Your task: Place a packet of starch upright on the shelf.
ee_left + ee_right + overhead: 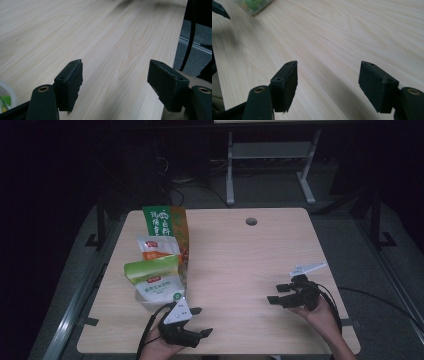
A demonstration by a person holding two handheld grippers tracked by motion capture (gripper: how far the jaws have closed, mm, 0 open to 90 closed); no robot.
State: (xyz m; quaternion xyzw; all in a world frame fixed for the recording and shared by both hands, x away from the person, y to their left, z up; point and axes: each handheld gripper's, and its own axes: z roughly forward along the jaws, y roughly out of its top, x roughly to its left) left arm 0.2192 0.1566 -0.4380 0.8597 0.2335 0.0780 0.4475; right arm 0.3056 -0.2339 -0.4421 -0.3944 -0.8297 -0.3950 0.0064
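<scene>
Several food pouches lean in a row on the left of the light wooden table point(240, 260): a tall green bag point(165, 220) at the back, a white and orange pouch point(157, 249) in the middle, and a green and white pouch point(157, 282) in front. My left gripper point(202, 321) is near the front edge, just in front of them, open and empty. Its jaws point(115, 82) stand wide over bare wood. My right gripper point(276, 294) is at the front right, pointing left. It point(328, 85) is also open, with nothing between the jaws.
A round cable hole point(251, 221) is in the far part of the tabletop. A grey metal frame point(270, 165) stands on the floor behind the table. A corner of the nearest pouch point(5, 97) shows beside my left jaw, and it point(254, 5) lies far ahead of my right gripper.
</scene>
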